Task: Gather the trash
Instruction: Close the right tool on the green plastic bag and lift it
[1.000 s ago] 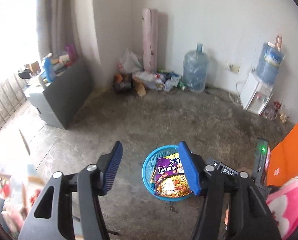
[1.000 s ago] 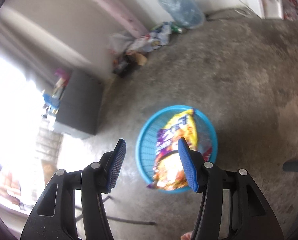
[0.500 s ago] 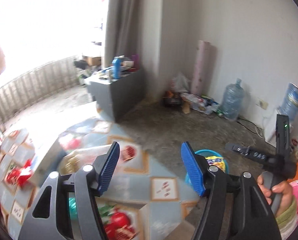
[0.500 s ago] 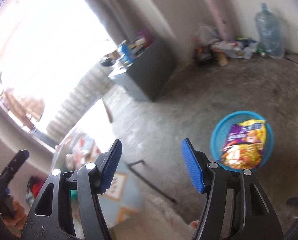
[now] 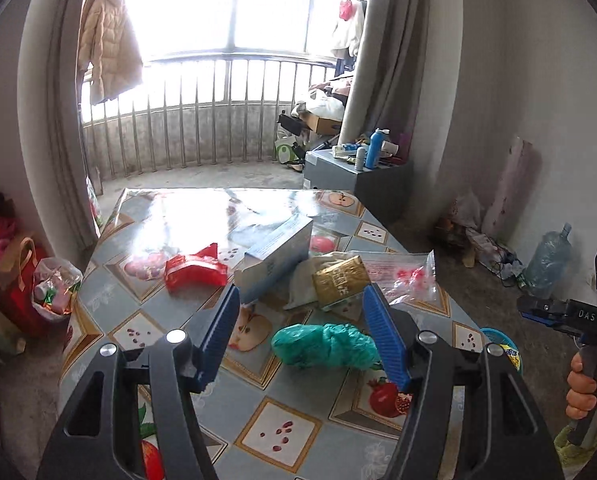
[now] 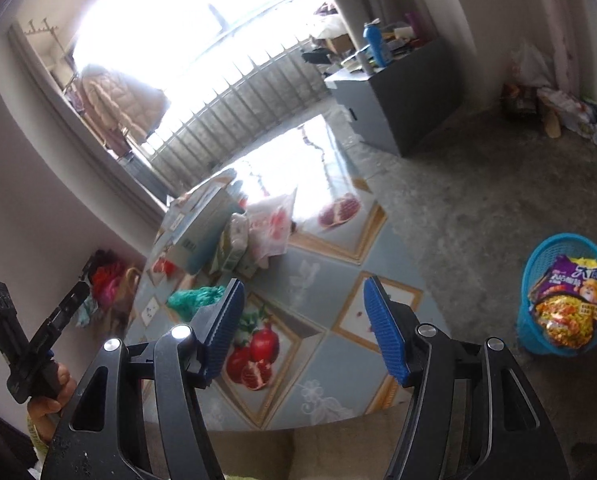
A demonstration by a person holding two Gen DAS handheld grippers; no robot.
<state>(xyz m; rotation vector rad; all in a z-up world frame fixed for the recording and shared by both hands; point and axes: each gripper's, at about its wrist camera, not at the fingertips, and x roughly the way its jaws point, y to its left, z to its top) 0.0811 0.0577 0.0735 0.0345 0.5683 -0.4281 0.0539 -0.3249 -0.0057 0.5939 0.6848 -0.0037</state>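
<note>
Fruit-patterned surface (image 5: pixel 290 432) across the lower centre of the left wrist view, strewn with trash: pale blue box (image 5: pixel 278 252) at mid-frame, tilted; red wrapper (image 5: pixel 194 272) just left of it; clear bag with pink print (image 5: pixel 402 276) to the right; gold packet (image 5: pixel 340 282) between box and bag; crumpled teal plastic bag (image 5: pixel 322 346) lower, nearest the left claw (image 5: pixel 302 340). Left claw apart, nothing clamped, blue pads framing the teal bag without touching it. Right claw (image 6: pixel 302 332) also apart and empty, jaws just widened, over a bare stretch of surface at lower centre of the right wrist view. Blue basket (image 6: pixel 538 332) on the floor at right edge of that view, well apart from the surface, noodle packet (image 6: pixel 570 300) inside. Grey cabinet (image 5: pixel 378 188) beyond, upper right.
</note>
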